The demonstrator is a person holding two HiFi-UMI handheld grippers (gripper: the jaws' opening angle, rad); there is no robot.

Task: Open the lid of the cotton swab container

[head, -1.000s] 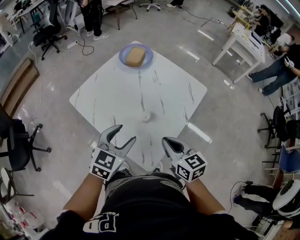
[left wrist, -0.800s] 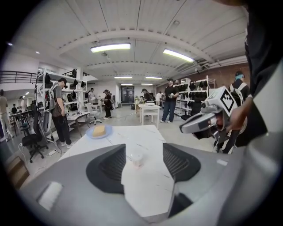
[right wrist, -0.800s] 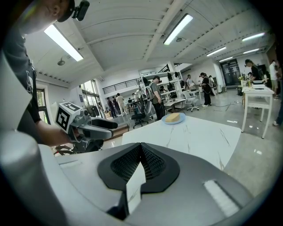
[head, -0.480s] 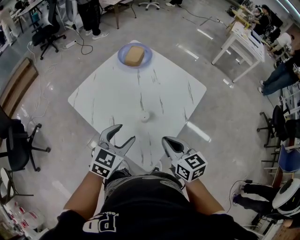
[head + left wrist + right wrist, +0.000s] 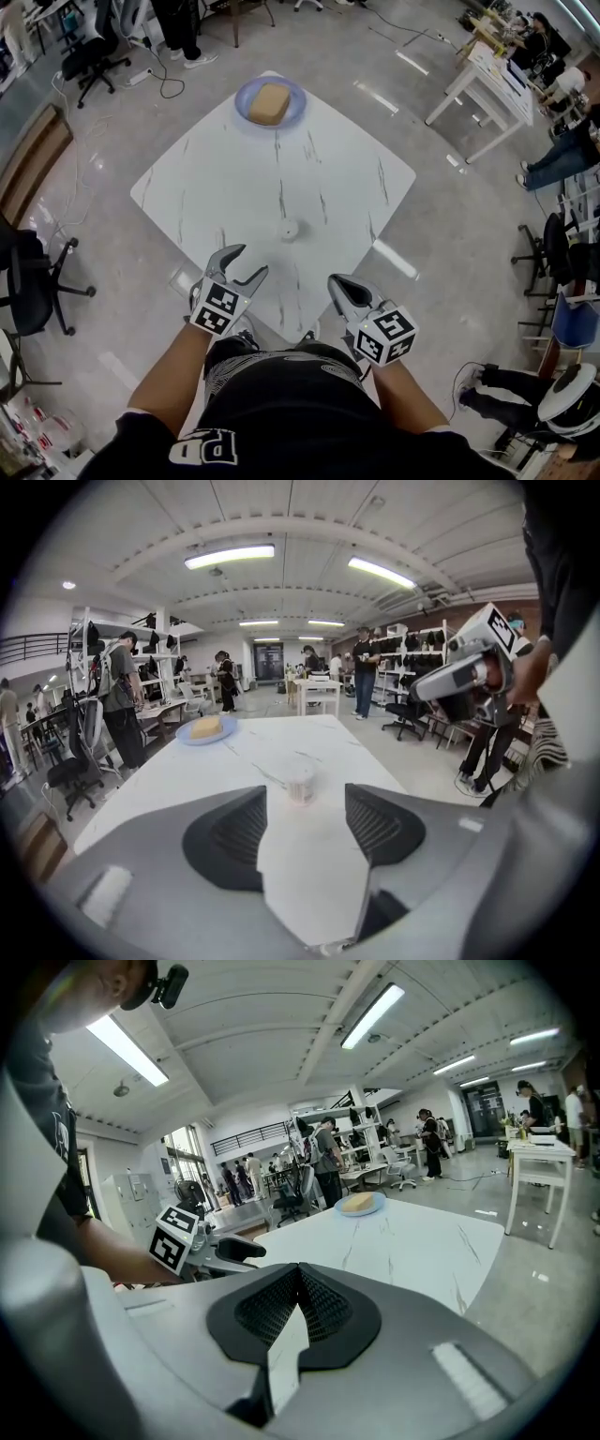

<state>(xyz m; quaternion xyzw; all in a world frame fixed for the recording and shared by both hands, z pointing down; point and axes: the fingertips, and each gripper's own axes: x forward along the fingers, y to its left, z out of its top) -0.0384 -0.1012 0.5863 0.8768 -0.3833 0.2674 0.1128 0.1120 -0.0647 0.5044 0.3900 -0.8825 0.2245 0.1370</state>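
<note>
The cotton swab container (image 5: 289, 229) is a small white round tub with its lid on, standing near the middle of the white marbled table (image 5: 337, 169). My left gripper (image 5: 247, 262) hovers over the table's near corner, open and empty. In the left gripper view the container (image 5: 300, 780) shows between and beyond the spread jaws of that gripper (image 5: 302, 825), well apart from them. My right gripper (image 5: 336, 281) is shut with nothing in it, at the near edge to the right of the container. Its jaws meet in the right gripper view (image 5: 298, 1277).
A blue plate with a tan block (image 5: 270, 103) sits at the table's far corner. Office chairs (image 5: 28, 281) stand to the left and a white desk (image 5: 487, 84) at the back right. People stand around the room's edges. Cables lie on the floor behind the table.
My left gripper has sunk lower toward the table's near corner, still open. The right gripper has stayed put and shut.
</note>
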